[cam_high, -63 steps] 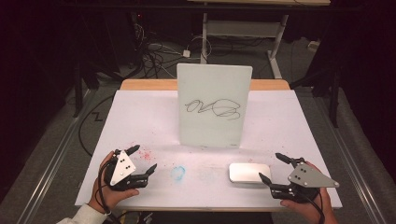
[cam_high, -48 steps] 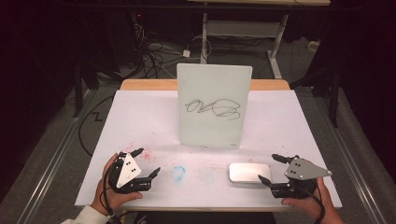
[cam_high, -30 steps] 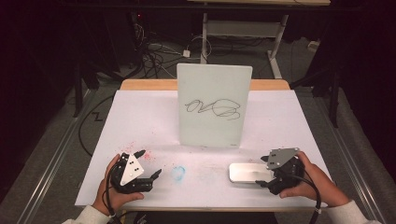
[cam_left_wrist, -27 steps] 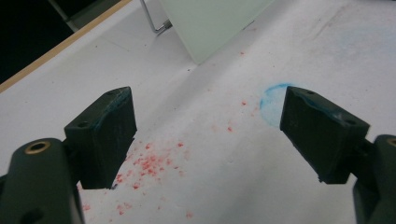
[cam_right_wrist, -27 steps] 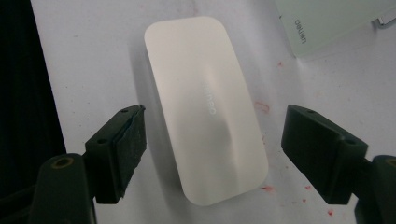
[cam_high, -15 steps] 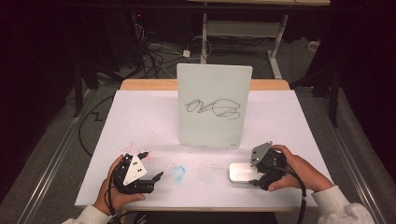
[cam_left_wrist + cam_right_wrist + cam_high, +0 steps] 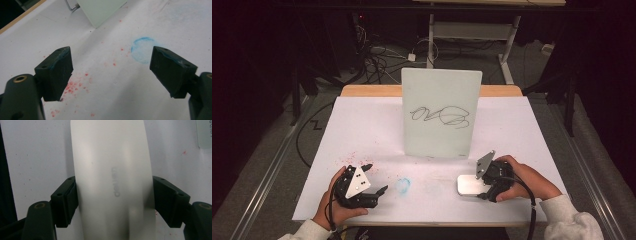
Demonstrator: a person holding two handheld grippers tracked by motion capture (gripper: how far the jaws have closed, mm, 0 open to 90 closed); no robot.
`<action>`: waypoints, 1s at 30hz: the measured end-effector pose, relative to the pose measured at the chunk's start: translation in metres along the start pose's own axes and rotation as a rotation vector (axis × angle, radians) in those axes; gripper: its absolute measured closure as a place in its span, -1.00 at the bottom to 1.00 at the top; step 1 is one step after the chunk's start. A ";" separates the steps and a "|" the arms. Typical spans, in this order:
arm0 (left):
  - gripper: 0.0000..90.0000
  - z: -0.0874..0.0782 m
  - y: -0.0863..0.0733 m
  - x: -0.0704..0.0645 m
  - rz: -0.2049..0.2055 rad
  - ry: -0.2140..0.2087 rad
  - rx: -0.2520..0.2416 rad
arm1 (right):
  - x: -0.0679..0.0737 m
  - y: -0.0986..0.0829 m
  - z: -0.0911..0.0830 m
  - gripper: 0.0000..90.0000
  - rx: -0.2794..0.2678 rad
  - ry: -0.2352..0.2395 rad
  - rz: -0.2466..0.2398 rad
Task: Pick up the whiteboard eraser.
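Note:
A white eraser (image 7: 468,185) lies flat on the white table (image 7: 362,125) at the front right. My right gripper (image 7: 482,186) reaches over it from the right. In the right gripper view the eraser (image 7: 112,165) lies between the spread jaws of my right gripper (image 7: 113,197), whose pads (image 7: 66,200) sit at its two long sides. An upright whiteboard (image 7: 441,112) with a black scribble stands mid-table. At the front left my left gripper (image 7: 377,178) rests open with nothing in it; its jaws frame bare table in the left gripper view (image 7: 111,70).
A faint blue ring smudge (image 7: 403,184) marks the table between the two grippers, also seen as a blue smudge (image 7: 142,50) ahead of the left jaws. Red specks (image 7: 75,85) are scattered on the table front left. Cables and table legs lie on the floor behind.
My right gripper has swung in from the front right corner to the left and now straddles the eraser. The left gripper has turned a little and barely shifted.

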State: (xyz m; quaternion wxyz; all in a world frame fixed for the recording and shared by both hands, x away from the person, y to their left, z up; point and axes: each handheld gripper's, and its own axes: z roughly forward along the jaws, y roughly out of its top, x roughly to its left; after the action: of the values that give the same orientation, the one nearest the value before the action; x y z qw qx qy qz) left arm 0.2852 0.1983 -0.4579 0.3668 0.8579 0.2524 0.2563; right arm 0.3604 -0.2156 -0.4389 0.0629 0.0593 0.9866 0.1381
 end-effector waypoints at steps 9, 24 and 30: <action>-0.60 -0.001 0.000 0.000 0.001 -0.004 -0.007 | 0.004 -0.005 -0.009 -0.31 -0.083 -0.068 0.021; -0.60 -0.004 0.000 0.000 -0.001 0.006 -0.024 | 0.021 -0.002 -0.021 -0.31 -0.304 -0.255 0.127; -0.60 -0.004 0.000 0.001 -0.001 0.006 -0.025 | 0.027 -0.002 -0.027 -0.31 -0.408 -0.331 0.185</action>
State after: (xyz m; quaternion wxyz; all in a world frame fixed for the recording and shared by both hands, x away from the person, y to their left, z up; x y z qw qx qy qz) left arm 0.2836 0.2011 -0.4555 0.3771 0.8523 0.2509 0.2617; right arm 0.3300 -0.2214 -0.4164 0.2210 0.1569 0.9051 0.3277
